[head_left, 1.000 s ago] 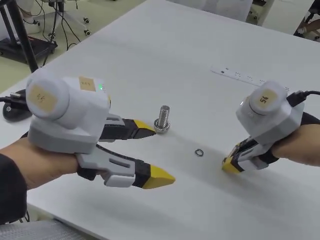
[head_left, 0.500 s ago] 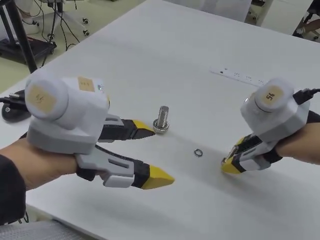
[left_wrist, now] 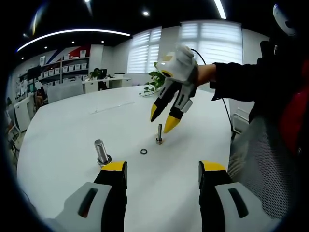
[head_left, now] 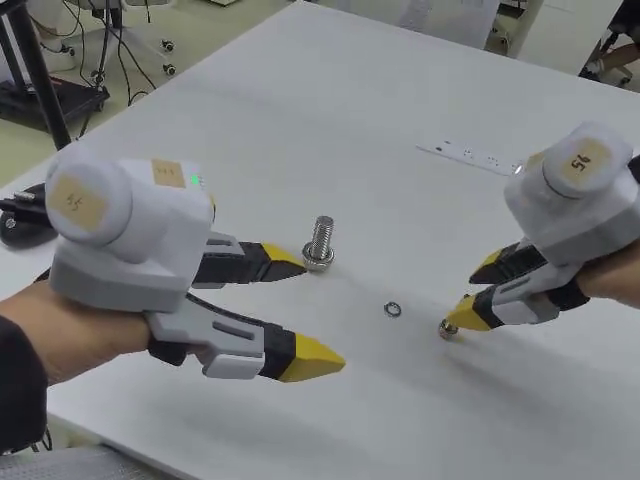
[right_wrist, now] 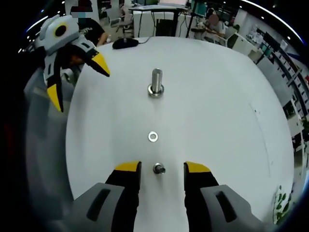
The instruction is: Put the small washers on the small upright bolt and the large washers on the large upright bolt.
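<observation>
washer [head_left: 392, 309]: lying flat between large bolt [head_left: 320, 243] and small bolt [left_wrist: 159, 133]; light, thin, slippery, likely needing an edge pinch. right gripper [right_wrist: 162, 167] standing apart, flanking small bolt; left gripper [left_wrist: 163, 166] hovering apart.

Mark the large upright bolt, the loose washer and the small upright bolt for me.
large upright bolt [head_left: 321, 240], head view, on its threaded shank.
loose washer [head_left: 388, 309], head view, on the ring's rim.
small upright bolt [left_wrist: 159, 131], left gripper view, on its shank.

left claw [head_left: 320, 312] / right claw [head_left: 463, 297]: white housings, yellow tips | dark sleeve [head_left: 15, 390]
</observation>
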A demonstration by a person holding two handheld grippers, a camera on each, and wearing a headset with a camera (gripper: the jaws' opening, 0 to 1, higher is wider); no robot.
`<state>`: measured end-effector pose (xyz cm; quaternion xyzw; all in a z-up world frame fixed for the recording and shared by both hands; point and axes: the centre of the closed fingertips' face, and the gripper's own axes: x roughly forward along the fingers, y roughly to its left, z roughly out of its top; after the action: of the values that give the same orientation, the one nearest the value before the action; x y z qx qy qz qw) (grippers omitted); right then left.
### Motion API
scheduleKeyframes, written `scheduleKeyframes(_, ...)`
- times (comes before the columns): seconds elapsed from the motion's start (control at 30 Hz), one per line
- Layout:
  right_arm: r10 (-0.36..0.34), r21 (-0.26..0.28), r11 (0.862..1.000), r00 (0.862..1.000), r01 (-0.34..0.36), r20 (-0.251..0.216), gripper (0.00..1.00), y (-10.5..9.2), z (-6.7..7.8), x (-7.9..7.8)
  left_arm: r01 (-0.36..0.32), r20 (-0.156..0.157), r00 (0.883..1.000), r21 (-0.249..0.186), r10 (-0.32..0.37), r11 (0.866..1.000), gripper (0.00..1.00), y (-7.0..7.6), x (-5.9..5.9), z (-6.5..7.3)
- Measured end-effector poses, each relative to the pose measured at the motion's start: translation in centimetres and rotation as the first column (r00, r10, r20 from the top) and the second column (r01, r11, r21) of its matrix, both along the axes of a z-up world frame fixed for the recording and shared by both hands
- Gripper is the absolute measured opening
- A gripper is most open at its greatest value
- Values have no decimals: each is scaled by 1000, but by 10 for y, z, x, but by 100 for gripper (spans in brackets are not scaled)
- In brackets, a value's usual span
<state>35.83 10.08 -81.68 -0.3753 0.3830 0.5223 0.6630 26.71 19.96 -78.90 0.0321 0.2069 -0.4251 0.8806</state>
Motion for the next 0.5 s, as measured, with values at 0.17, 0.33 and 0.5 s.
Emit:
scheduleKeyframes(0.17,46,14,999,999,-46,21,37,16,15,-4,-1,3,1000,-2,1,1000,59,0,1,1)
scheduleKeyframes(0.33,90,10,996,996,-91,26,37,29,18,-5,-2,8,1000,-3,2,1000,59,0,1,2)
scheduleKeyframes(0.5,143,-25,989,990,-142,13,36,39,7,-7,-5,11,1000,-5,5,1000,59,1,1,3)
